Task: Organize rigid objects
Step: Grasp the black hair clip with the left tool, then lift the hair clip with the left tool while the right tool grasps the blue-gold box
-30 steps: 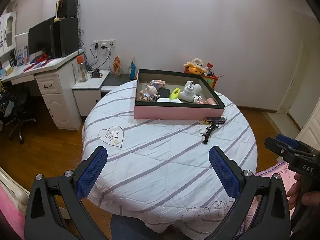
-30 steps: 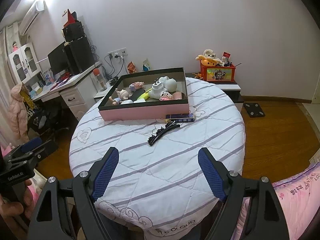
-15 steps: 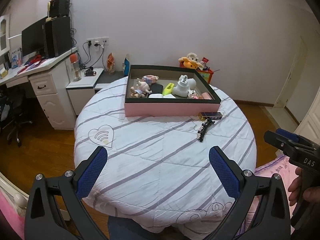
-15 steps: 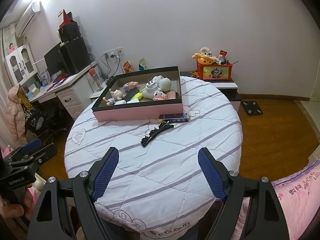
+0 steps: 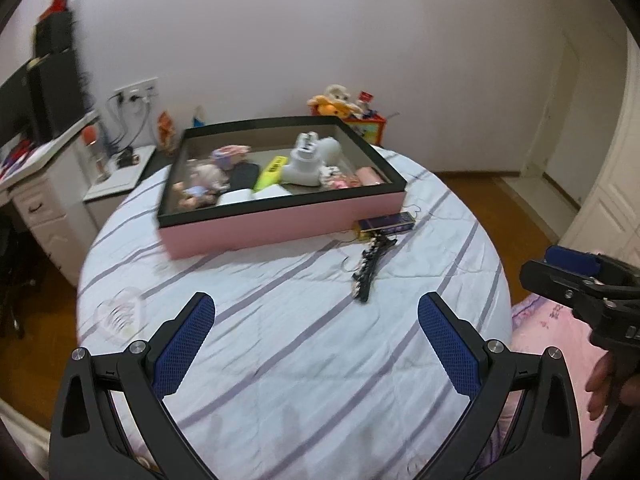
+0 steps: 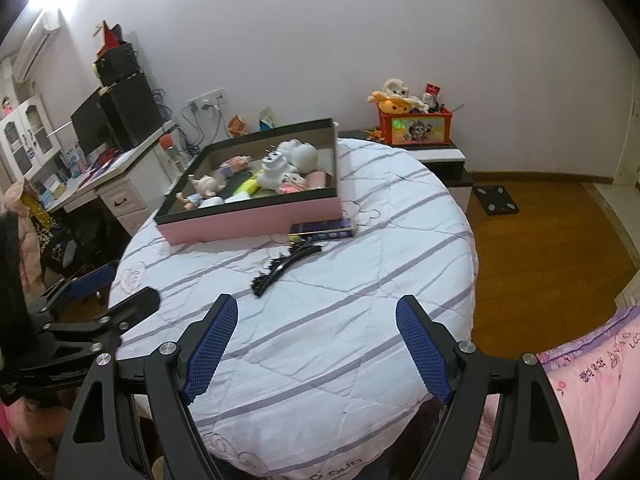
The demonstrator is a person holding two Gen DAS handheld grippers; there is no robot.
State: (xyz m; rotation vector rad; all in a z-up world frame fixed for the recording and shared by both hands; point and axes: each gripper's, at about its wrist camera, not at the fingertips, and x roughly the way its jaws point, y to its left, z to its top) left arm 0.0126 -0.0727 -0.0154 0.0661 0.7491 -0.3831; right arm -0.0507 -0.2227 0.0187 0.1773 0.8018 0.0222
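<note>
Both grippers, left (image 5: 316,342) and right (image 6: 316,350), gape wide and empty near me. I judge most toys boxed already; the hair clip (image 6: 285,263) and small case (image 6: 323,229) lie outside the pink box (image 6: 256,220), just beside its near wall.

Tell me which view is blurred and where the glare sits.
Left wrist view: motion blur smears the pink box and the desk, while the left gripper itself stays sharp. Right wrist view: crisp throughout, the hair clip clearly outlined; a bright glare spot burns at the upper left near the air conditioner. Both views bend straight edges, fisheye style.
</note>
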